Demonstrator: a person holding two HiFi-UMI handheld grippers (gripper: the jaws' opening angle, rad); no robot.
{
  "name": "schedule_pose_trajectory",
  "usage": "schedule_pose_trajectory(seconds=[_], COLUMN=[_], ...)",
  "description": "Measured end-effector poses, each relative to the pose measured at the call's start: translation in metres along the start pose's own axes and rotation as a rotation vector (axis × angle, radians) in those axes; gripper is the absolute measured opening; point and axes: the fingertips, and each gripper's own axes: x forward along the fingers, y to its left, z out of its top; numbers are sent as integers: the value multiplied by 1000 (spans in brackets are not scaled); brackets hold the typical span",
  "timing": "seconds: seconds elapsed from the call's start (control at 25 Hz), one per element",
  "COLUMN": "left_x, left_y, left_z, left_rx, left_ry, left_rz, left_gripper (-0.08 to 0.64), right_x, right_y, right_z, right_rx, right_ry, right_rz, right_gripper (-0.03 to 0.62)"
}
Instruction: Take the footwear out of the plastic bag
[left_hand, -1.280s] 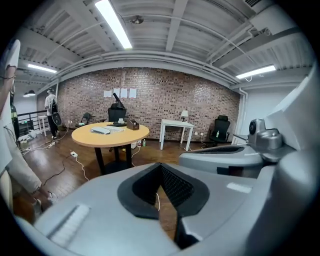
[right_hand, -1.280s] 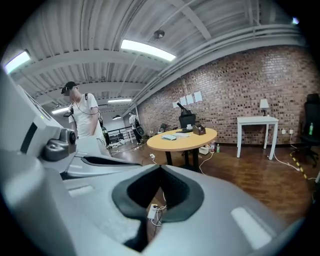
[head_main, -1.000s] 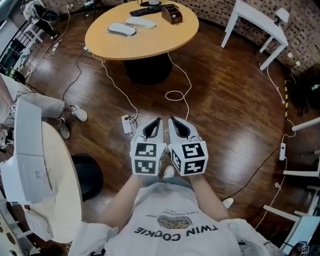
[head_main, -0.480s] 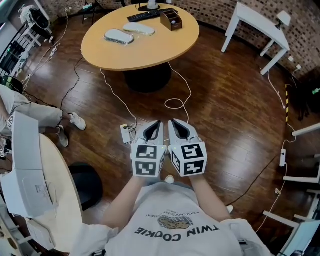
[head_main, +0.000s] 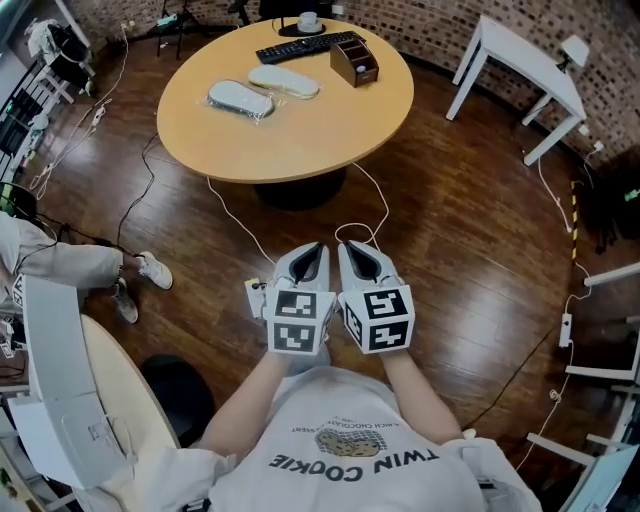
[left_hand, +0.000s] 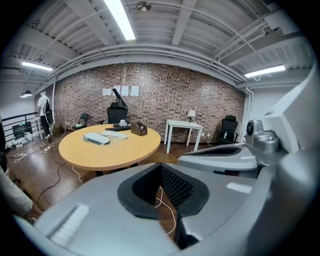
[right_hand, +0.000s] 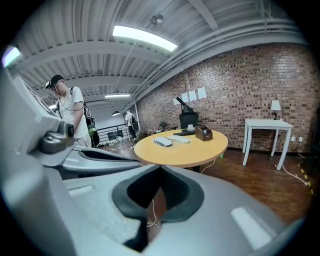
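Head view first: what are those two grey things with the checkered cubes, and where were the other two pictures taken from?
There is no robot here. A person wears a camera on the head that looks down, and holds a pair of tongs in each hand. The left tongs and right tongs sit side by side above the wooden floor, both shut and empty. The patterned cubes are part of them. The other two pictures come from a small camera riding on each pair, looking along its jaws toward the round table. On the table lie the bagged footwear, a second pale piece beside it, a dark keyboard-like bar and a small wooden box.
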Motion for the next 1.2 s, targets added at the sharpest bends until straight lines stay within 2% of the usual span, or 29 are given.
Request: schedule_pose_trajectory(seconds=[0.36,0.8,1.2], left_x=[44,94,177], left_y=[75,103,135], left_z=[39,56,89], left_rx=[12,13,-10], left_ry=[-2,18,17], left_rz=[-28,-55,-16], left_gripper=[6,6,6], right_x=[80,133,209], right_y=[0,-26,-80], right_z=[44,62,93], right_rx=[-13,11,2], right_ry=[-2,6,17], right_rz=[-39,-58,-27], right_gripper=[0,0,0])
